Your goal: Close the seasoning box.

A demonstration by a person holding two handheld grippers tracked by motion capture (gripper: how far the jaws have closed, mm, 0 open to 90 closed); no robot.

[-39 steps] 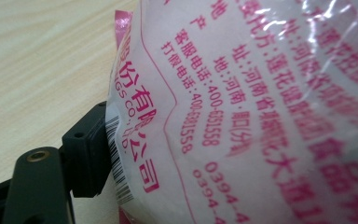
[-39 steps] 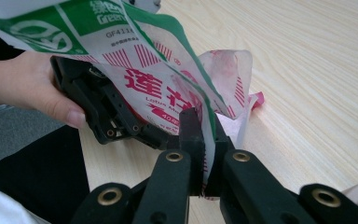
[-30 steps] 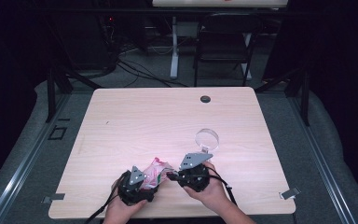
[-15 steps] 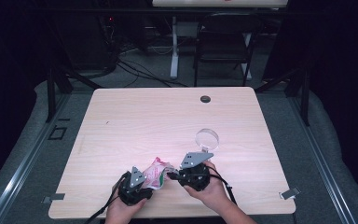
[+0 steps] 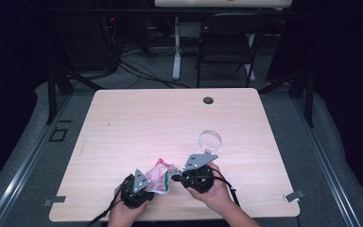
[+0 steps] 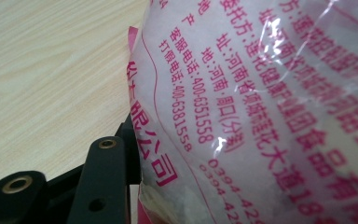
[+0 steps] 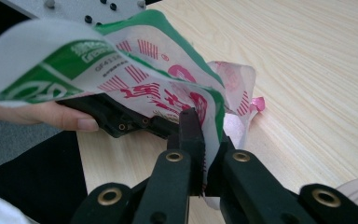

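Note:
A crinkled plastic food bag [image 5: 159, 175], white with pink print and green trim, hangs between both grippers just above the table's near edge. My right gripper [image 7: 205, 140] is shut on the bag's edge [image 7: 158, 84], with its jaws pinching the film. My left gripper [image 5: 146, 183] has the bag [image 6: 261, 107] between its jaws, which have just been closing. The one jaw in view presses on the bag's side, and the bag hides the other. In the high view my right gripper [image 5: 176, 178] sits to the right of the bag.
A clear round ring [image 5: 210, 141] lies on the wooden table [image 5: 137, 118] just beyond my right hand. A dark grommet [image 5: 208, 100] sits near the far edge. A chair [image 5: 227, 42] and cables stand behind the table.

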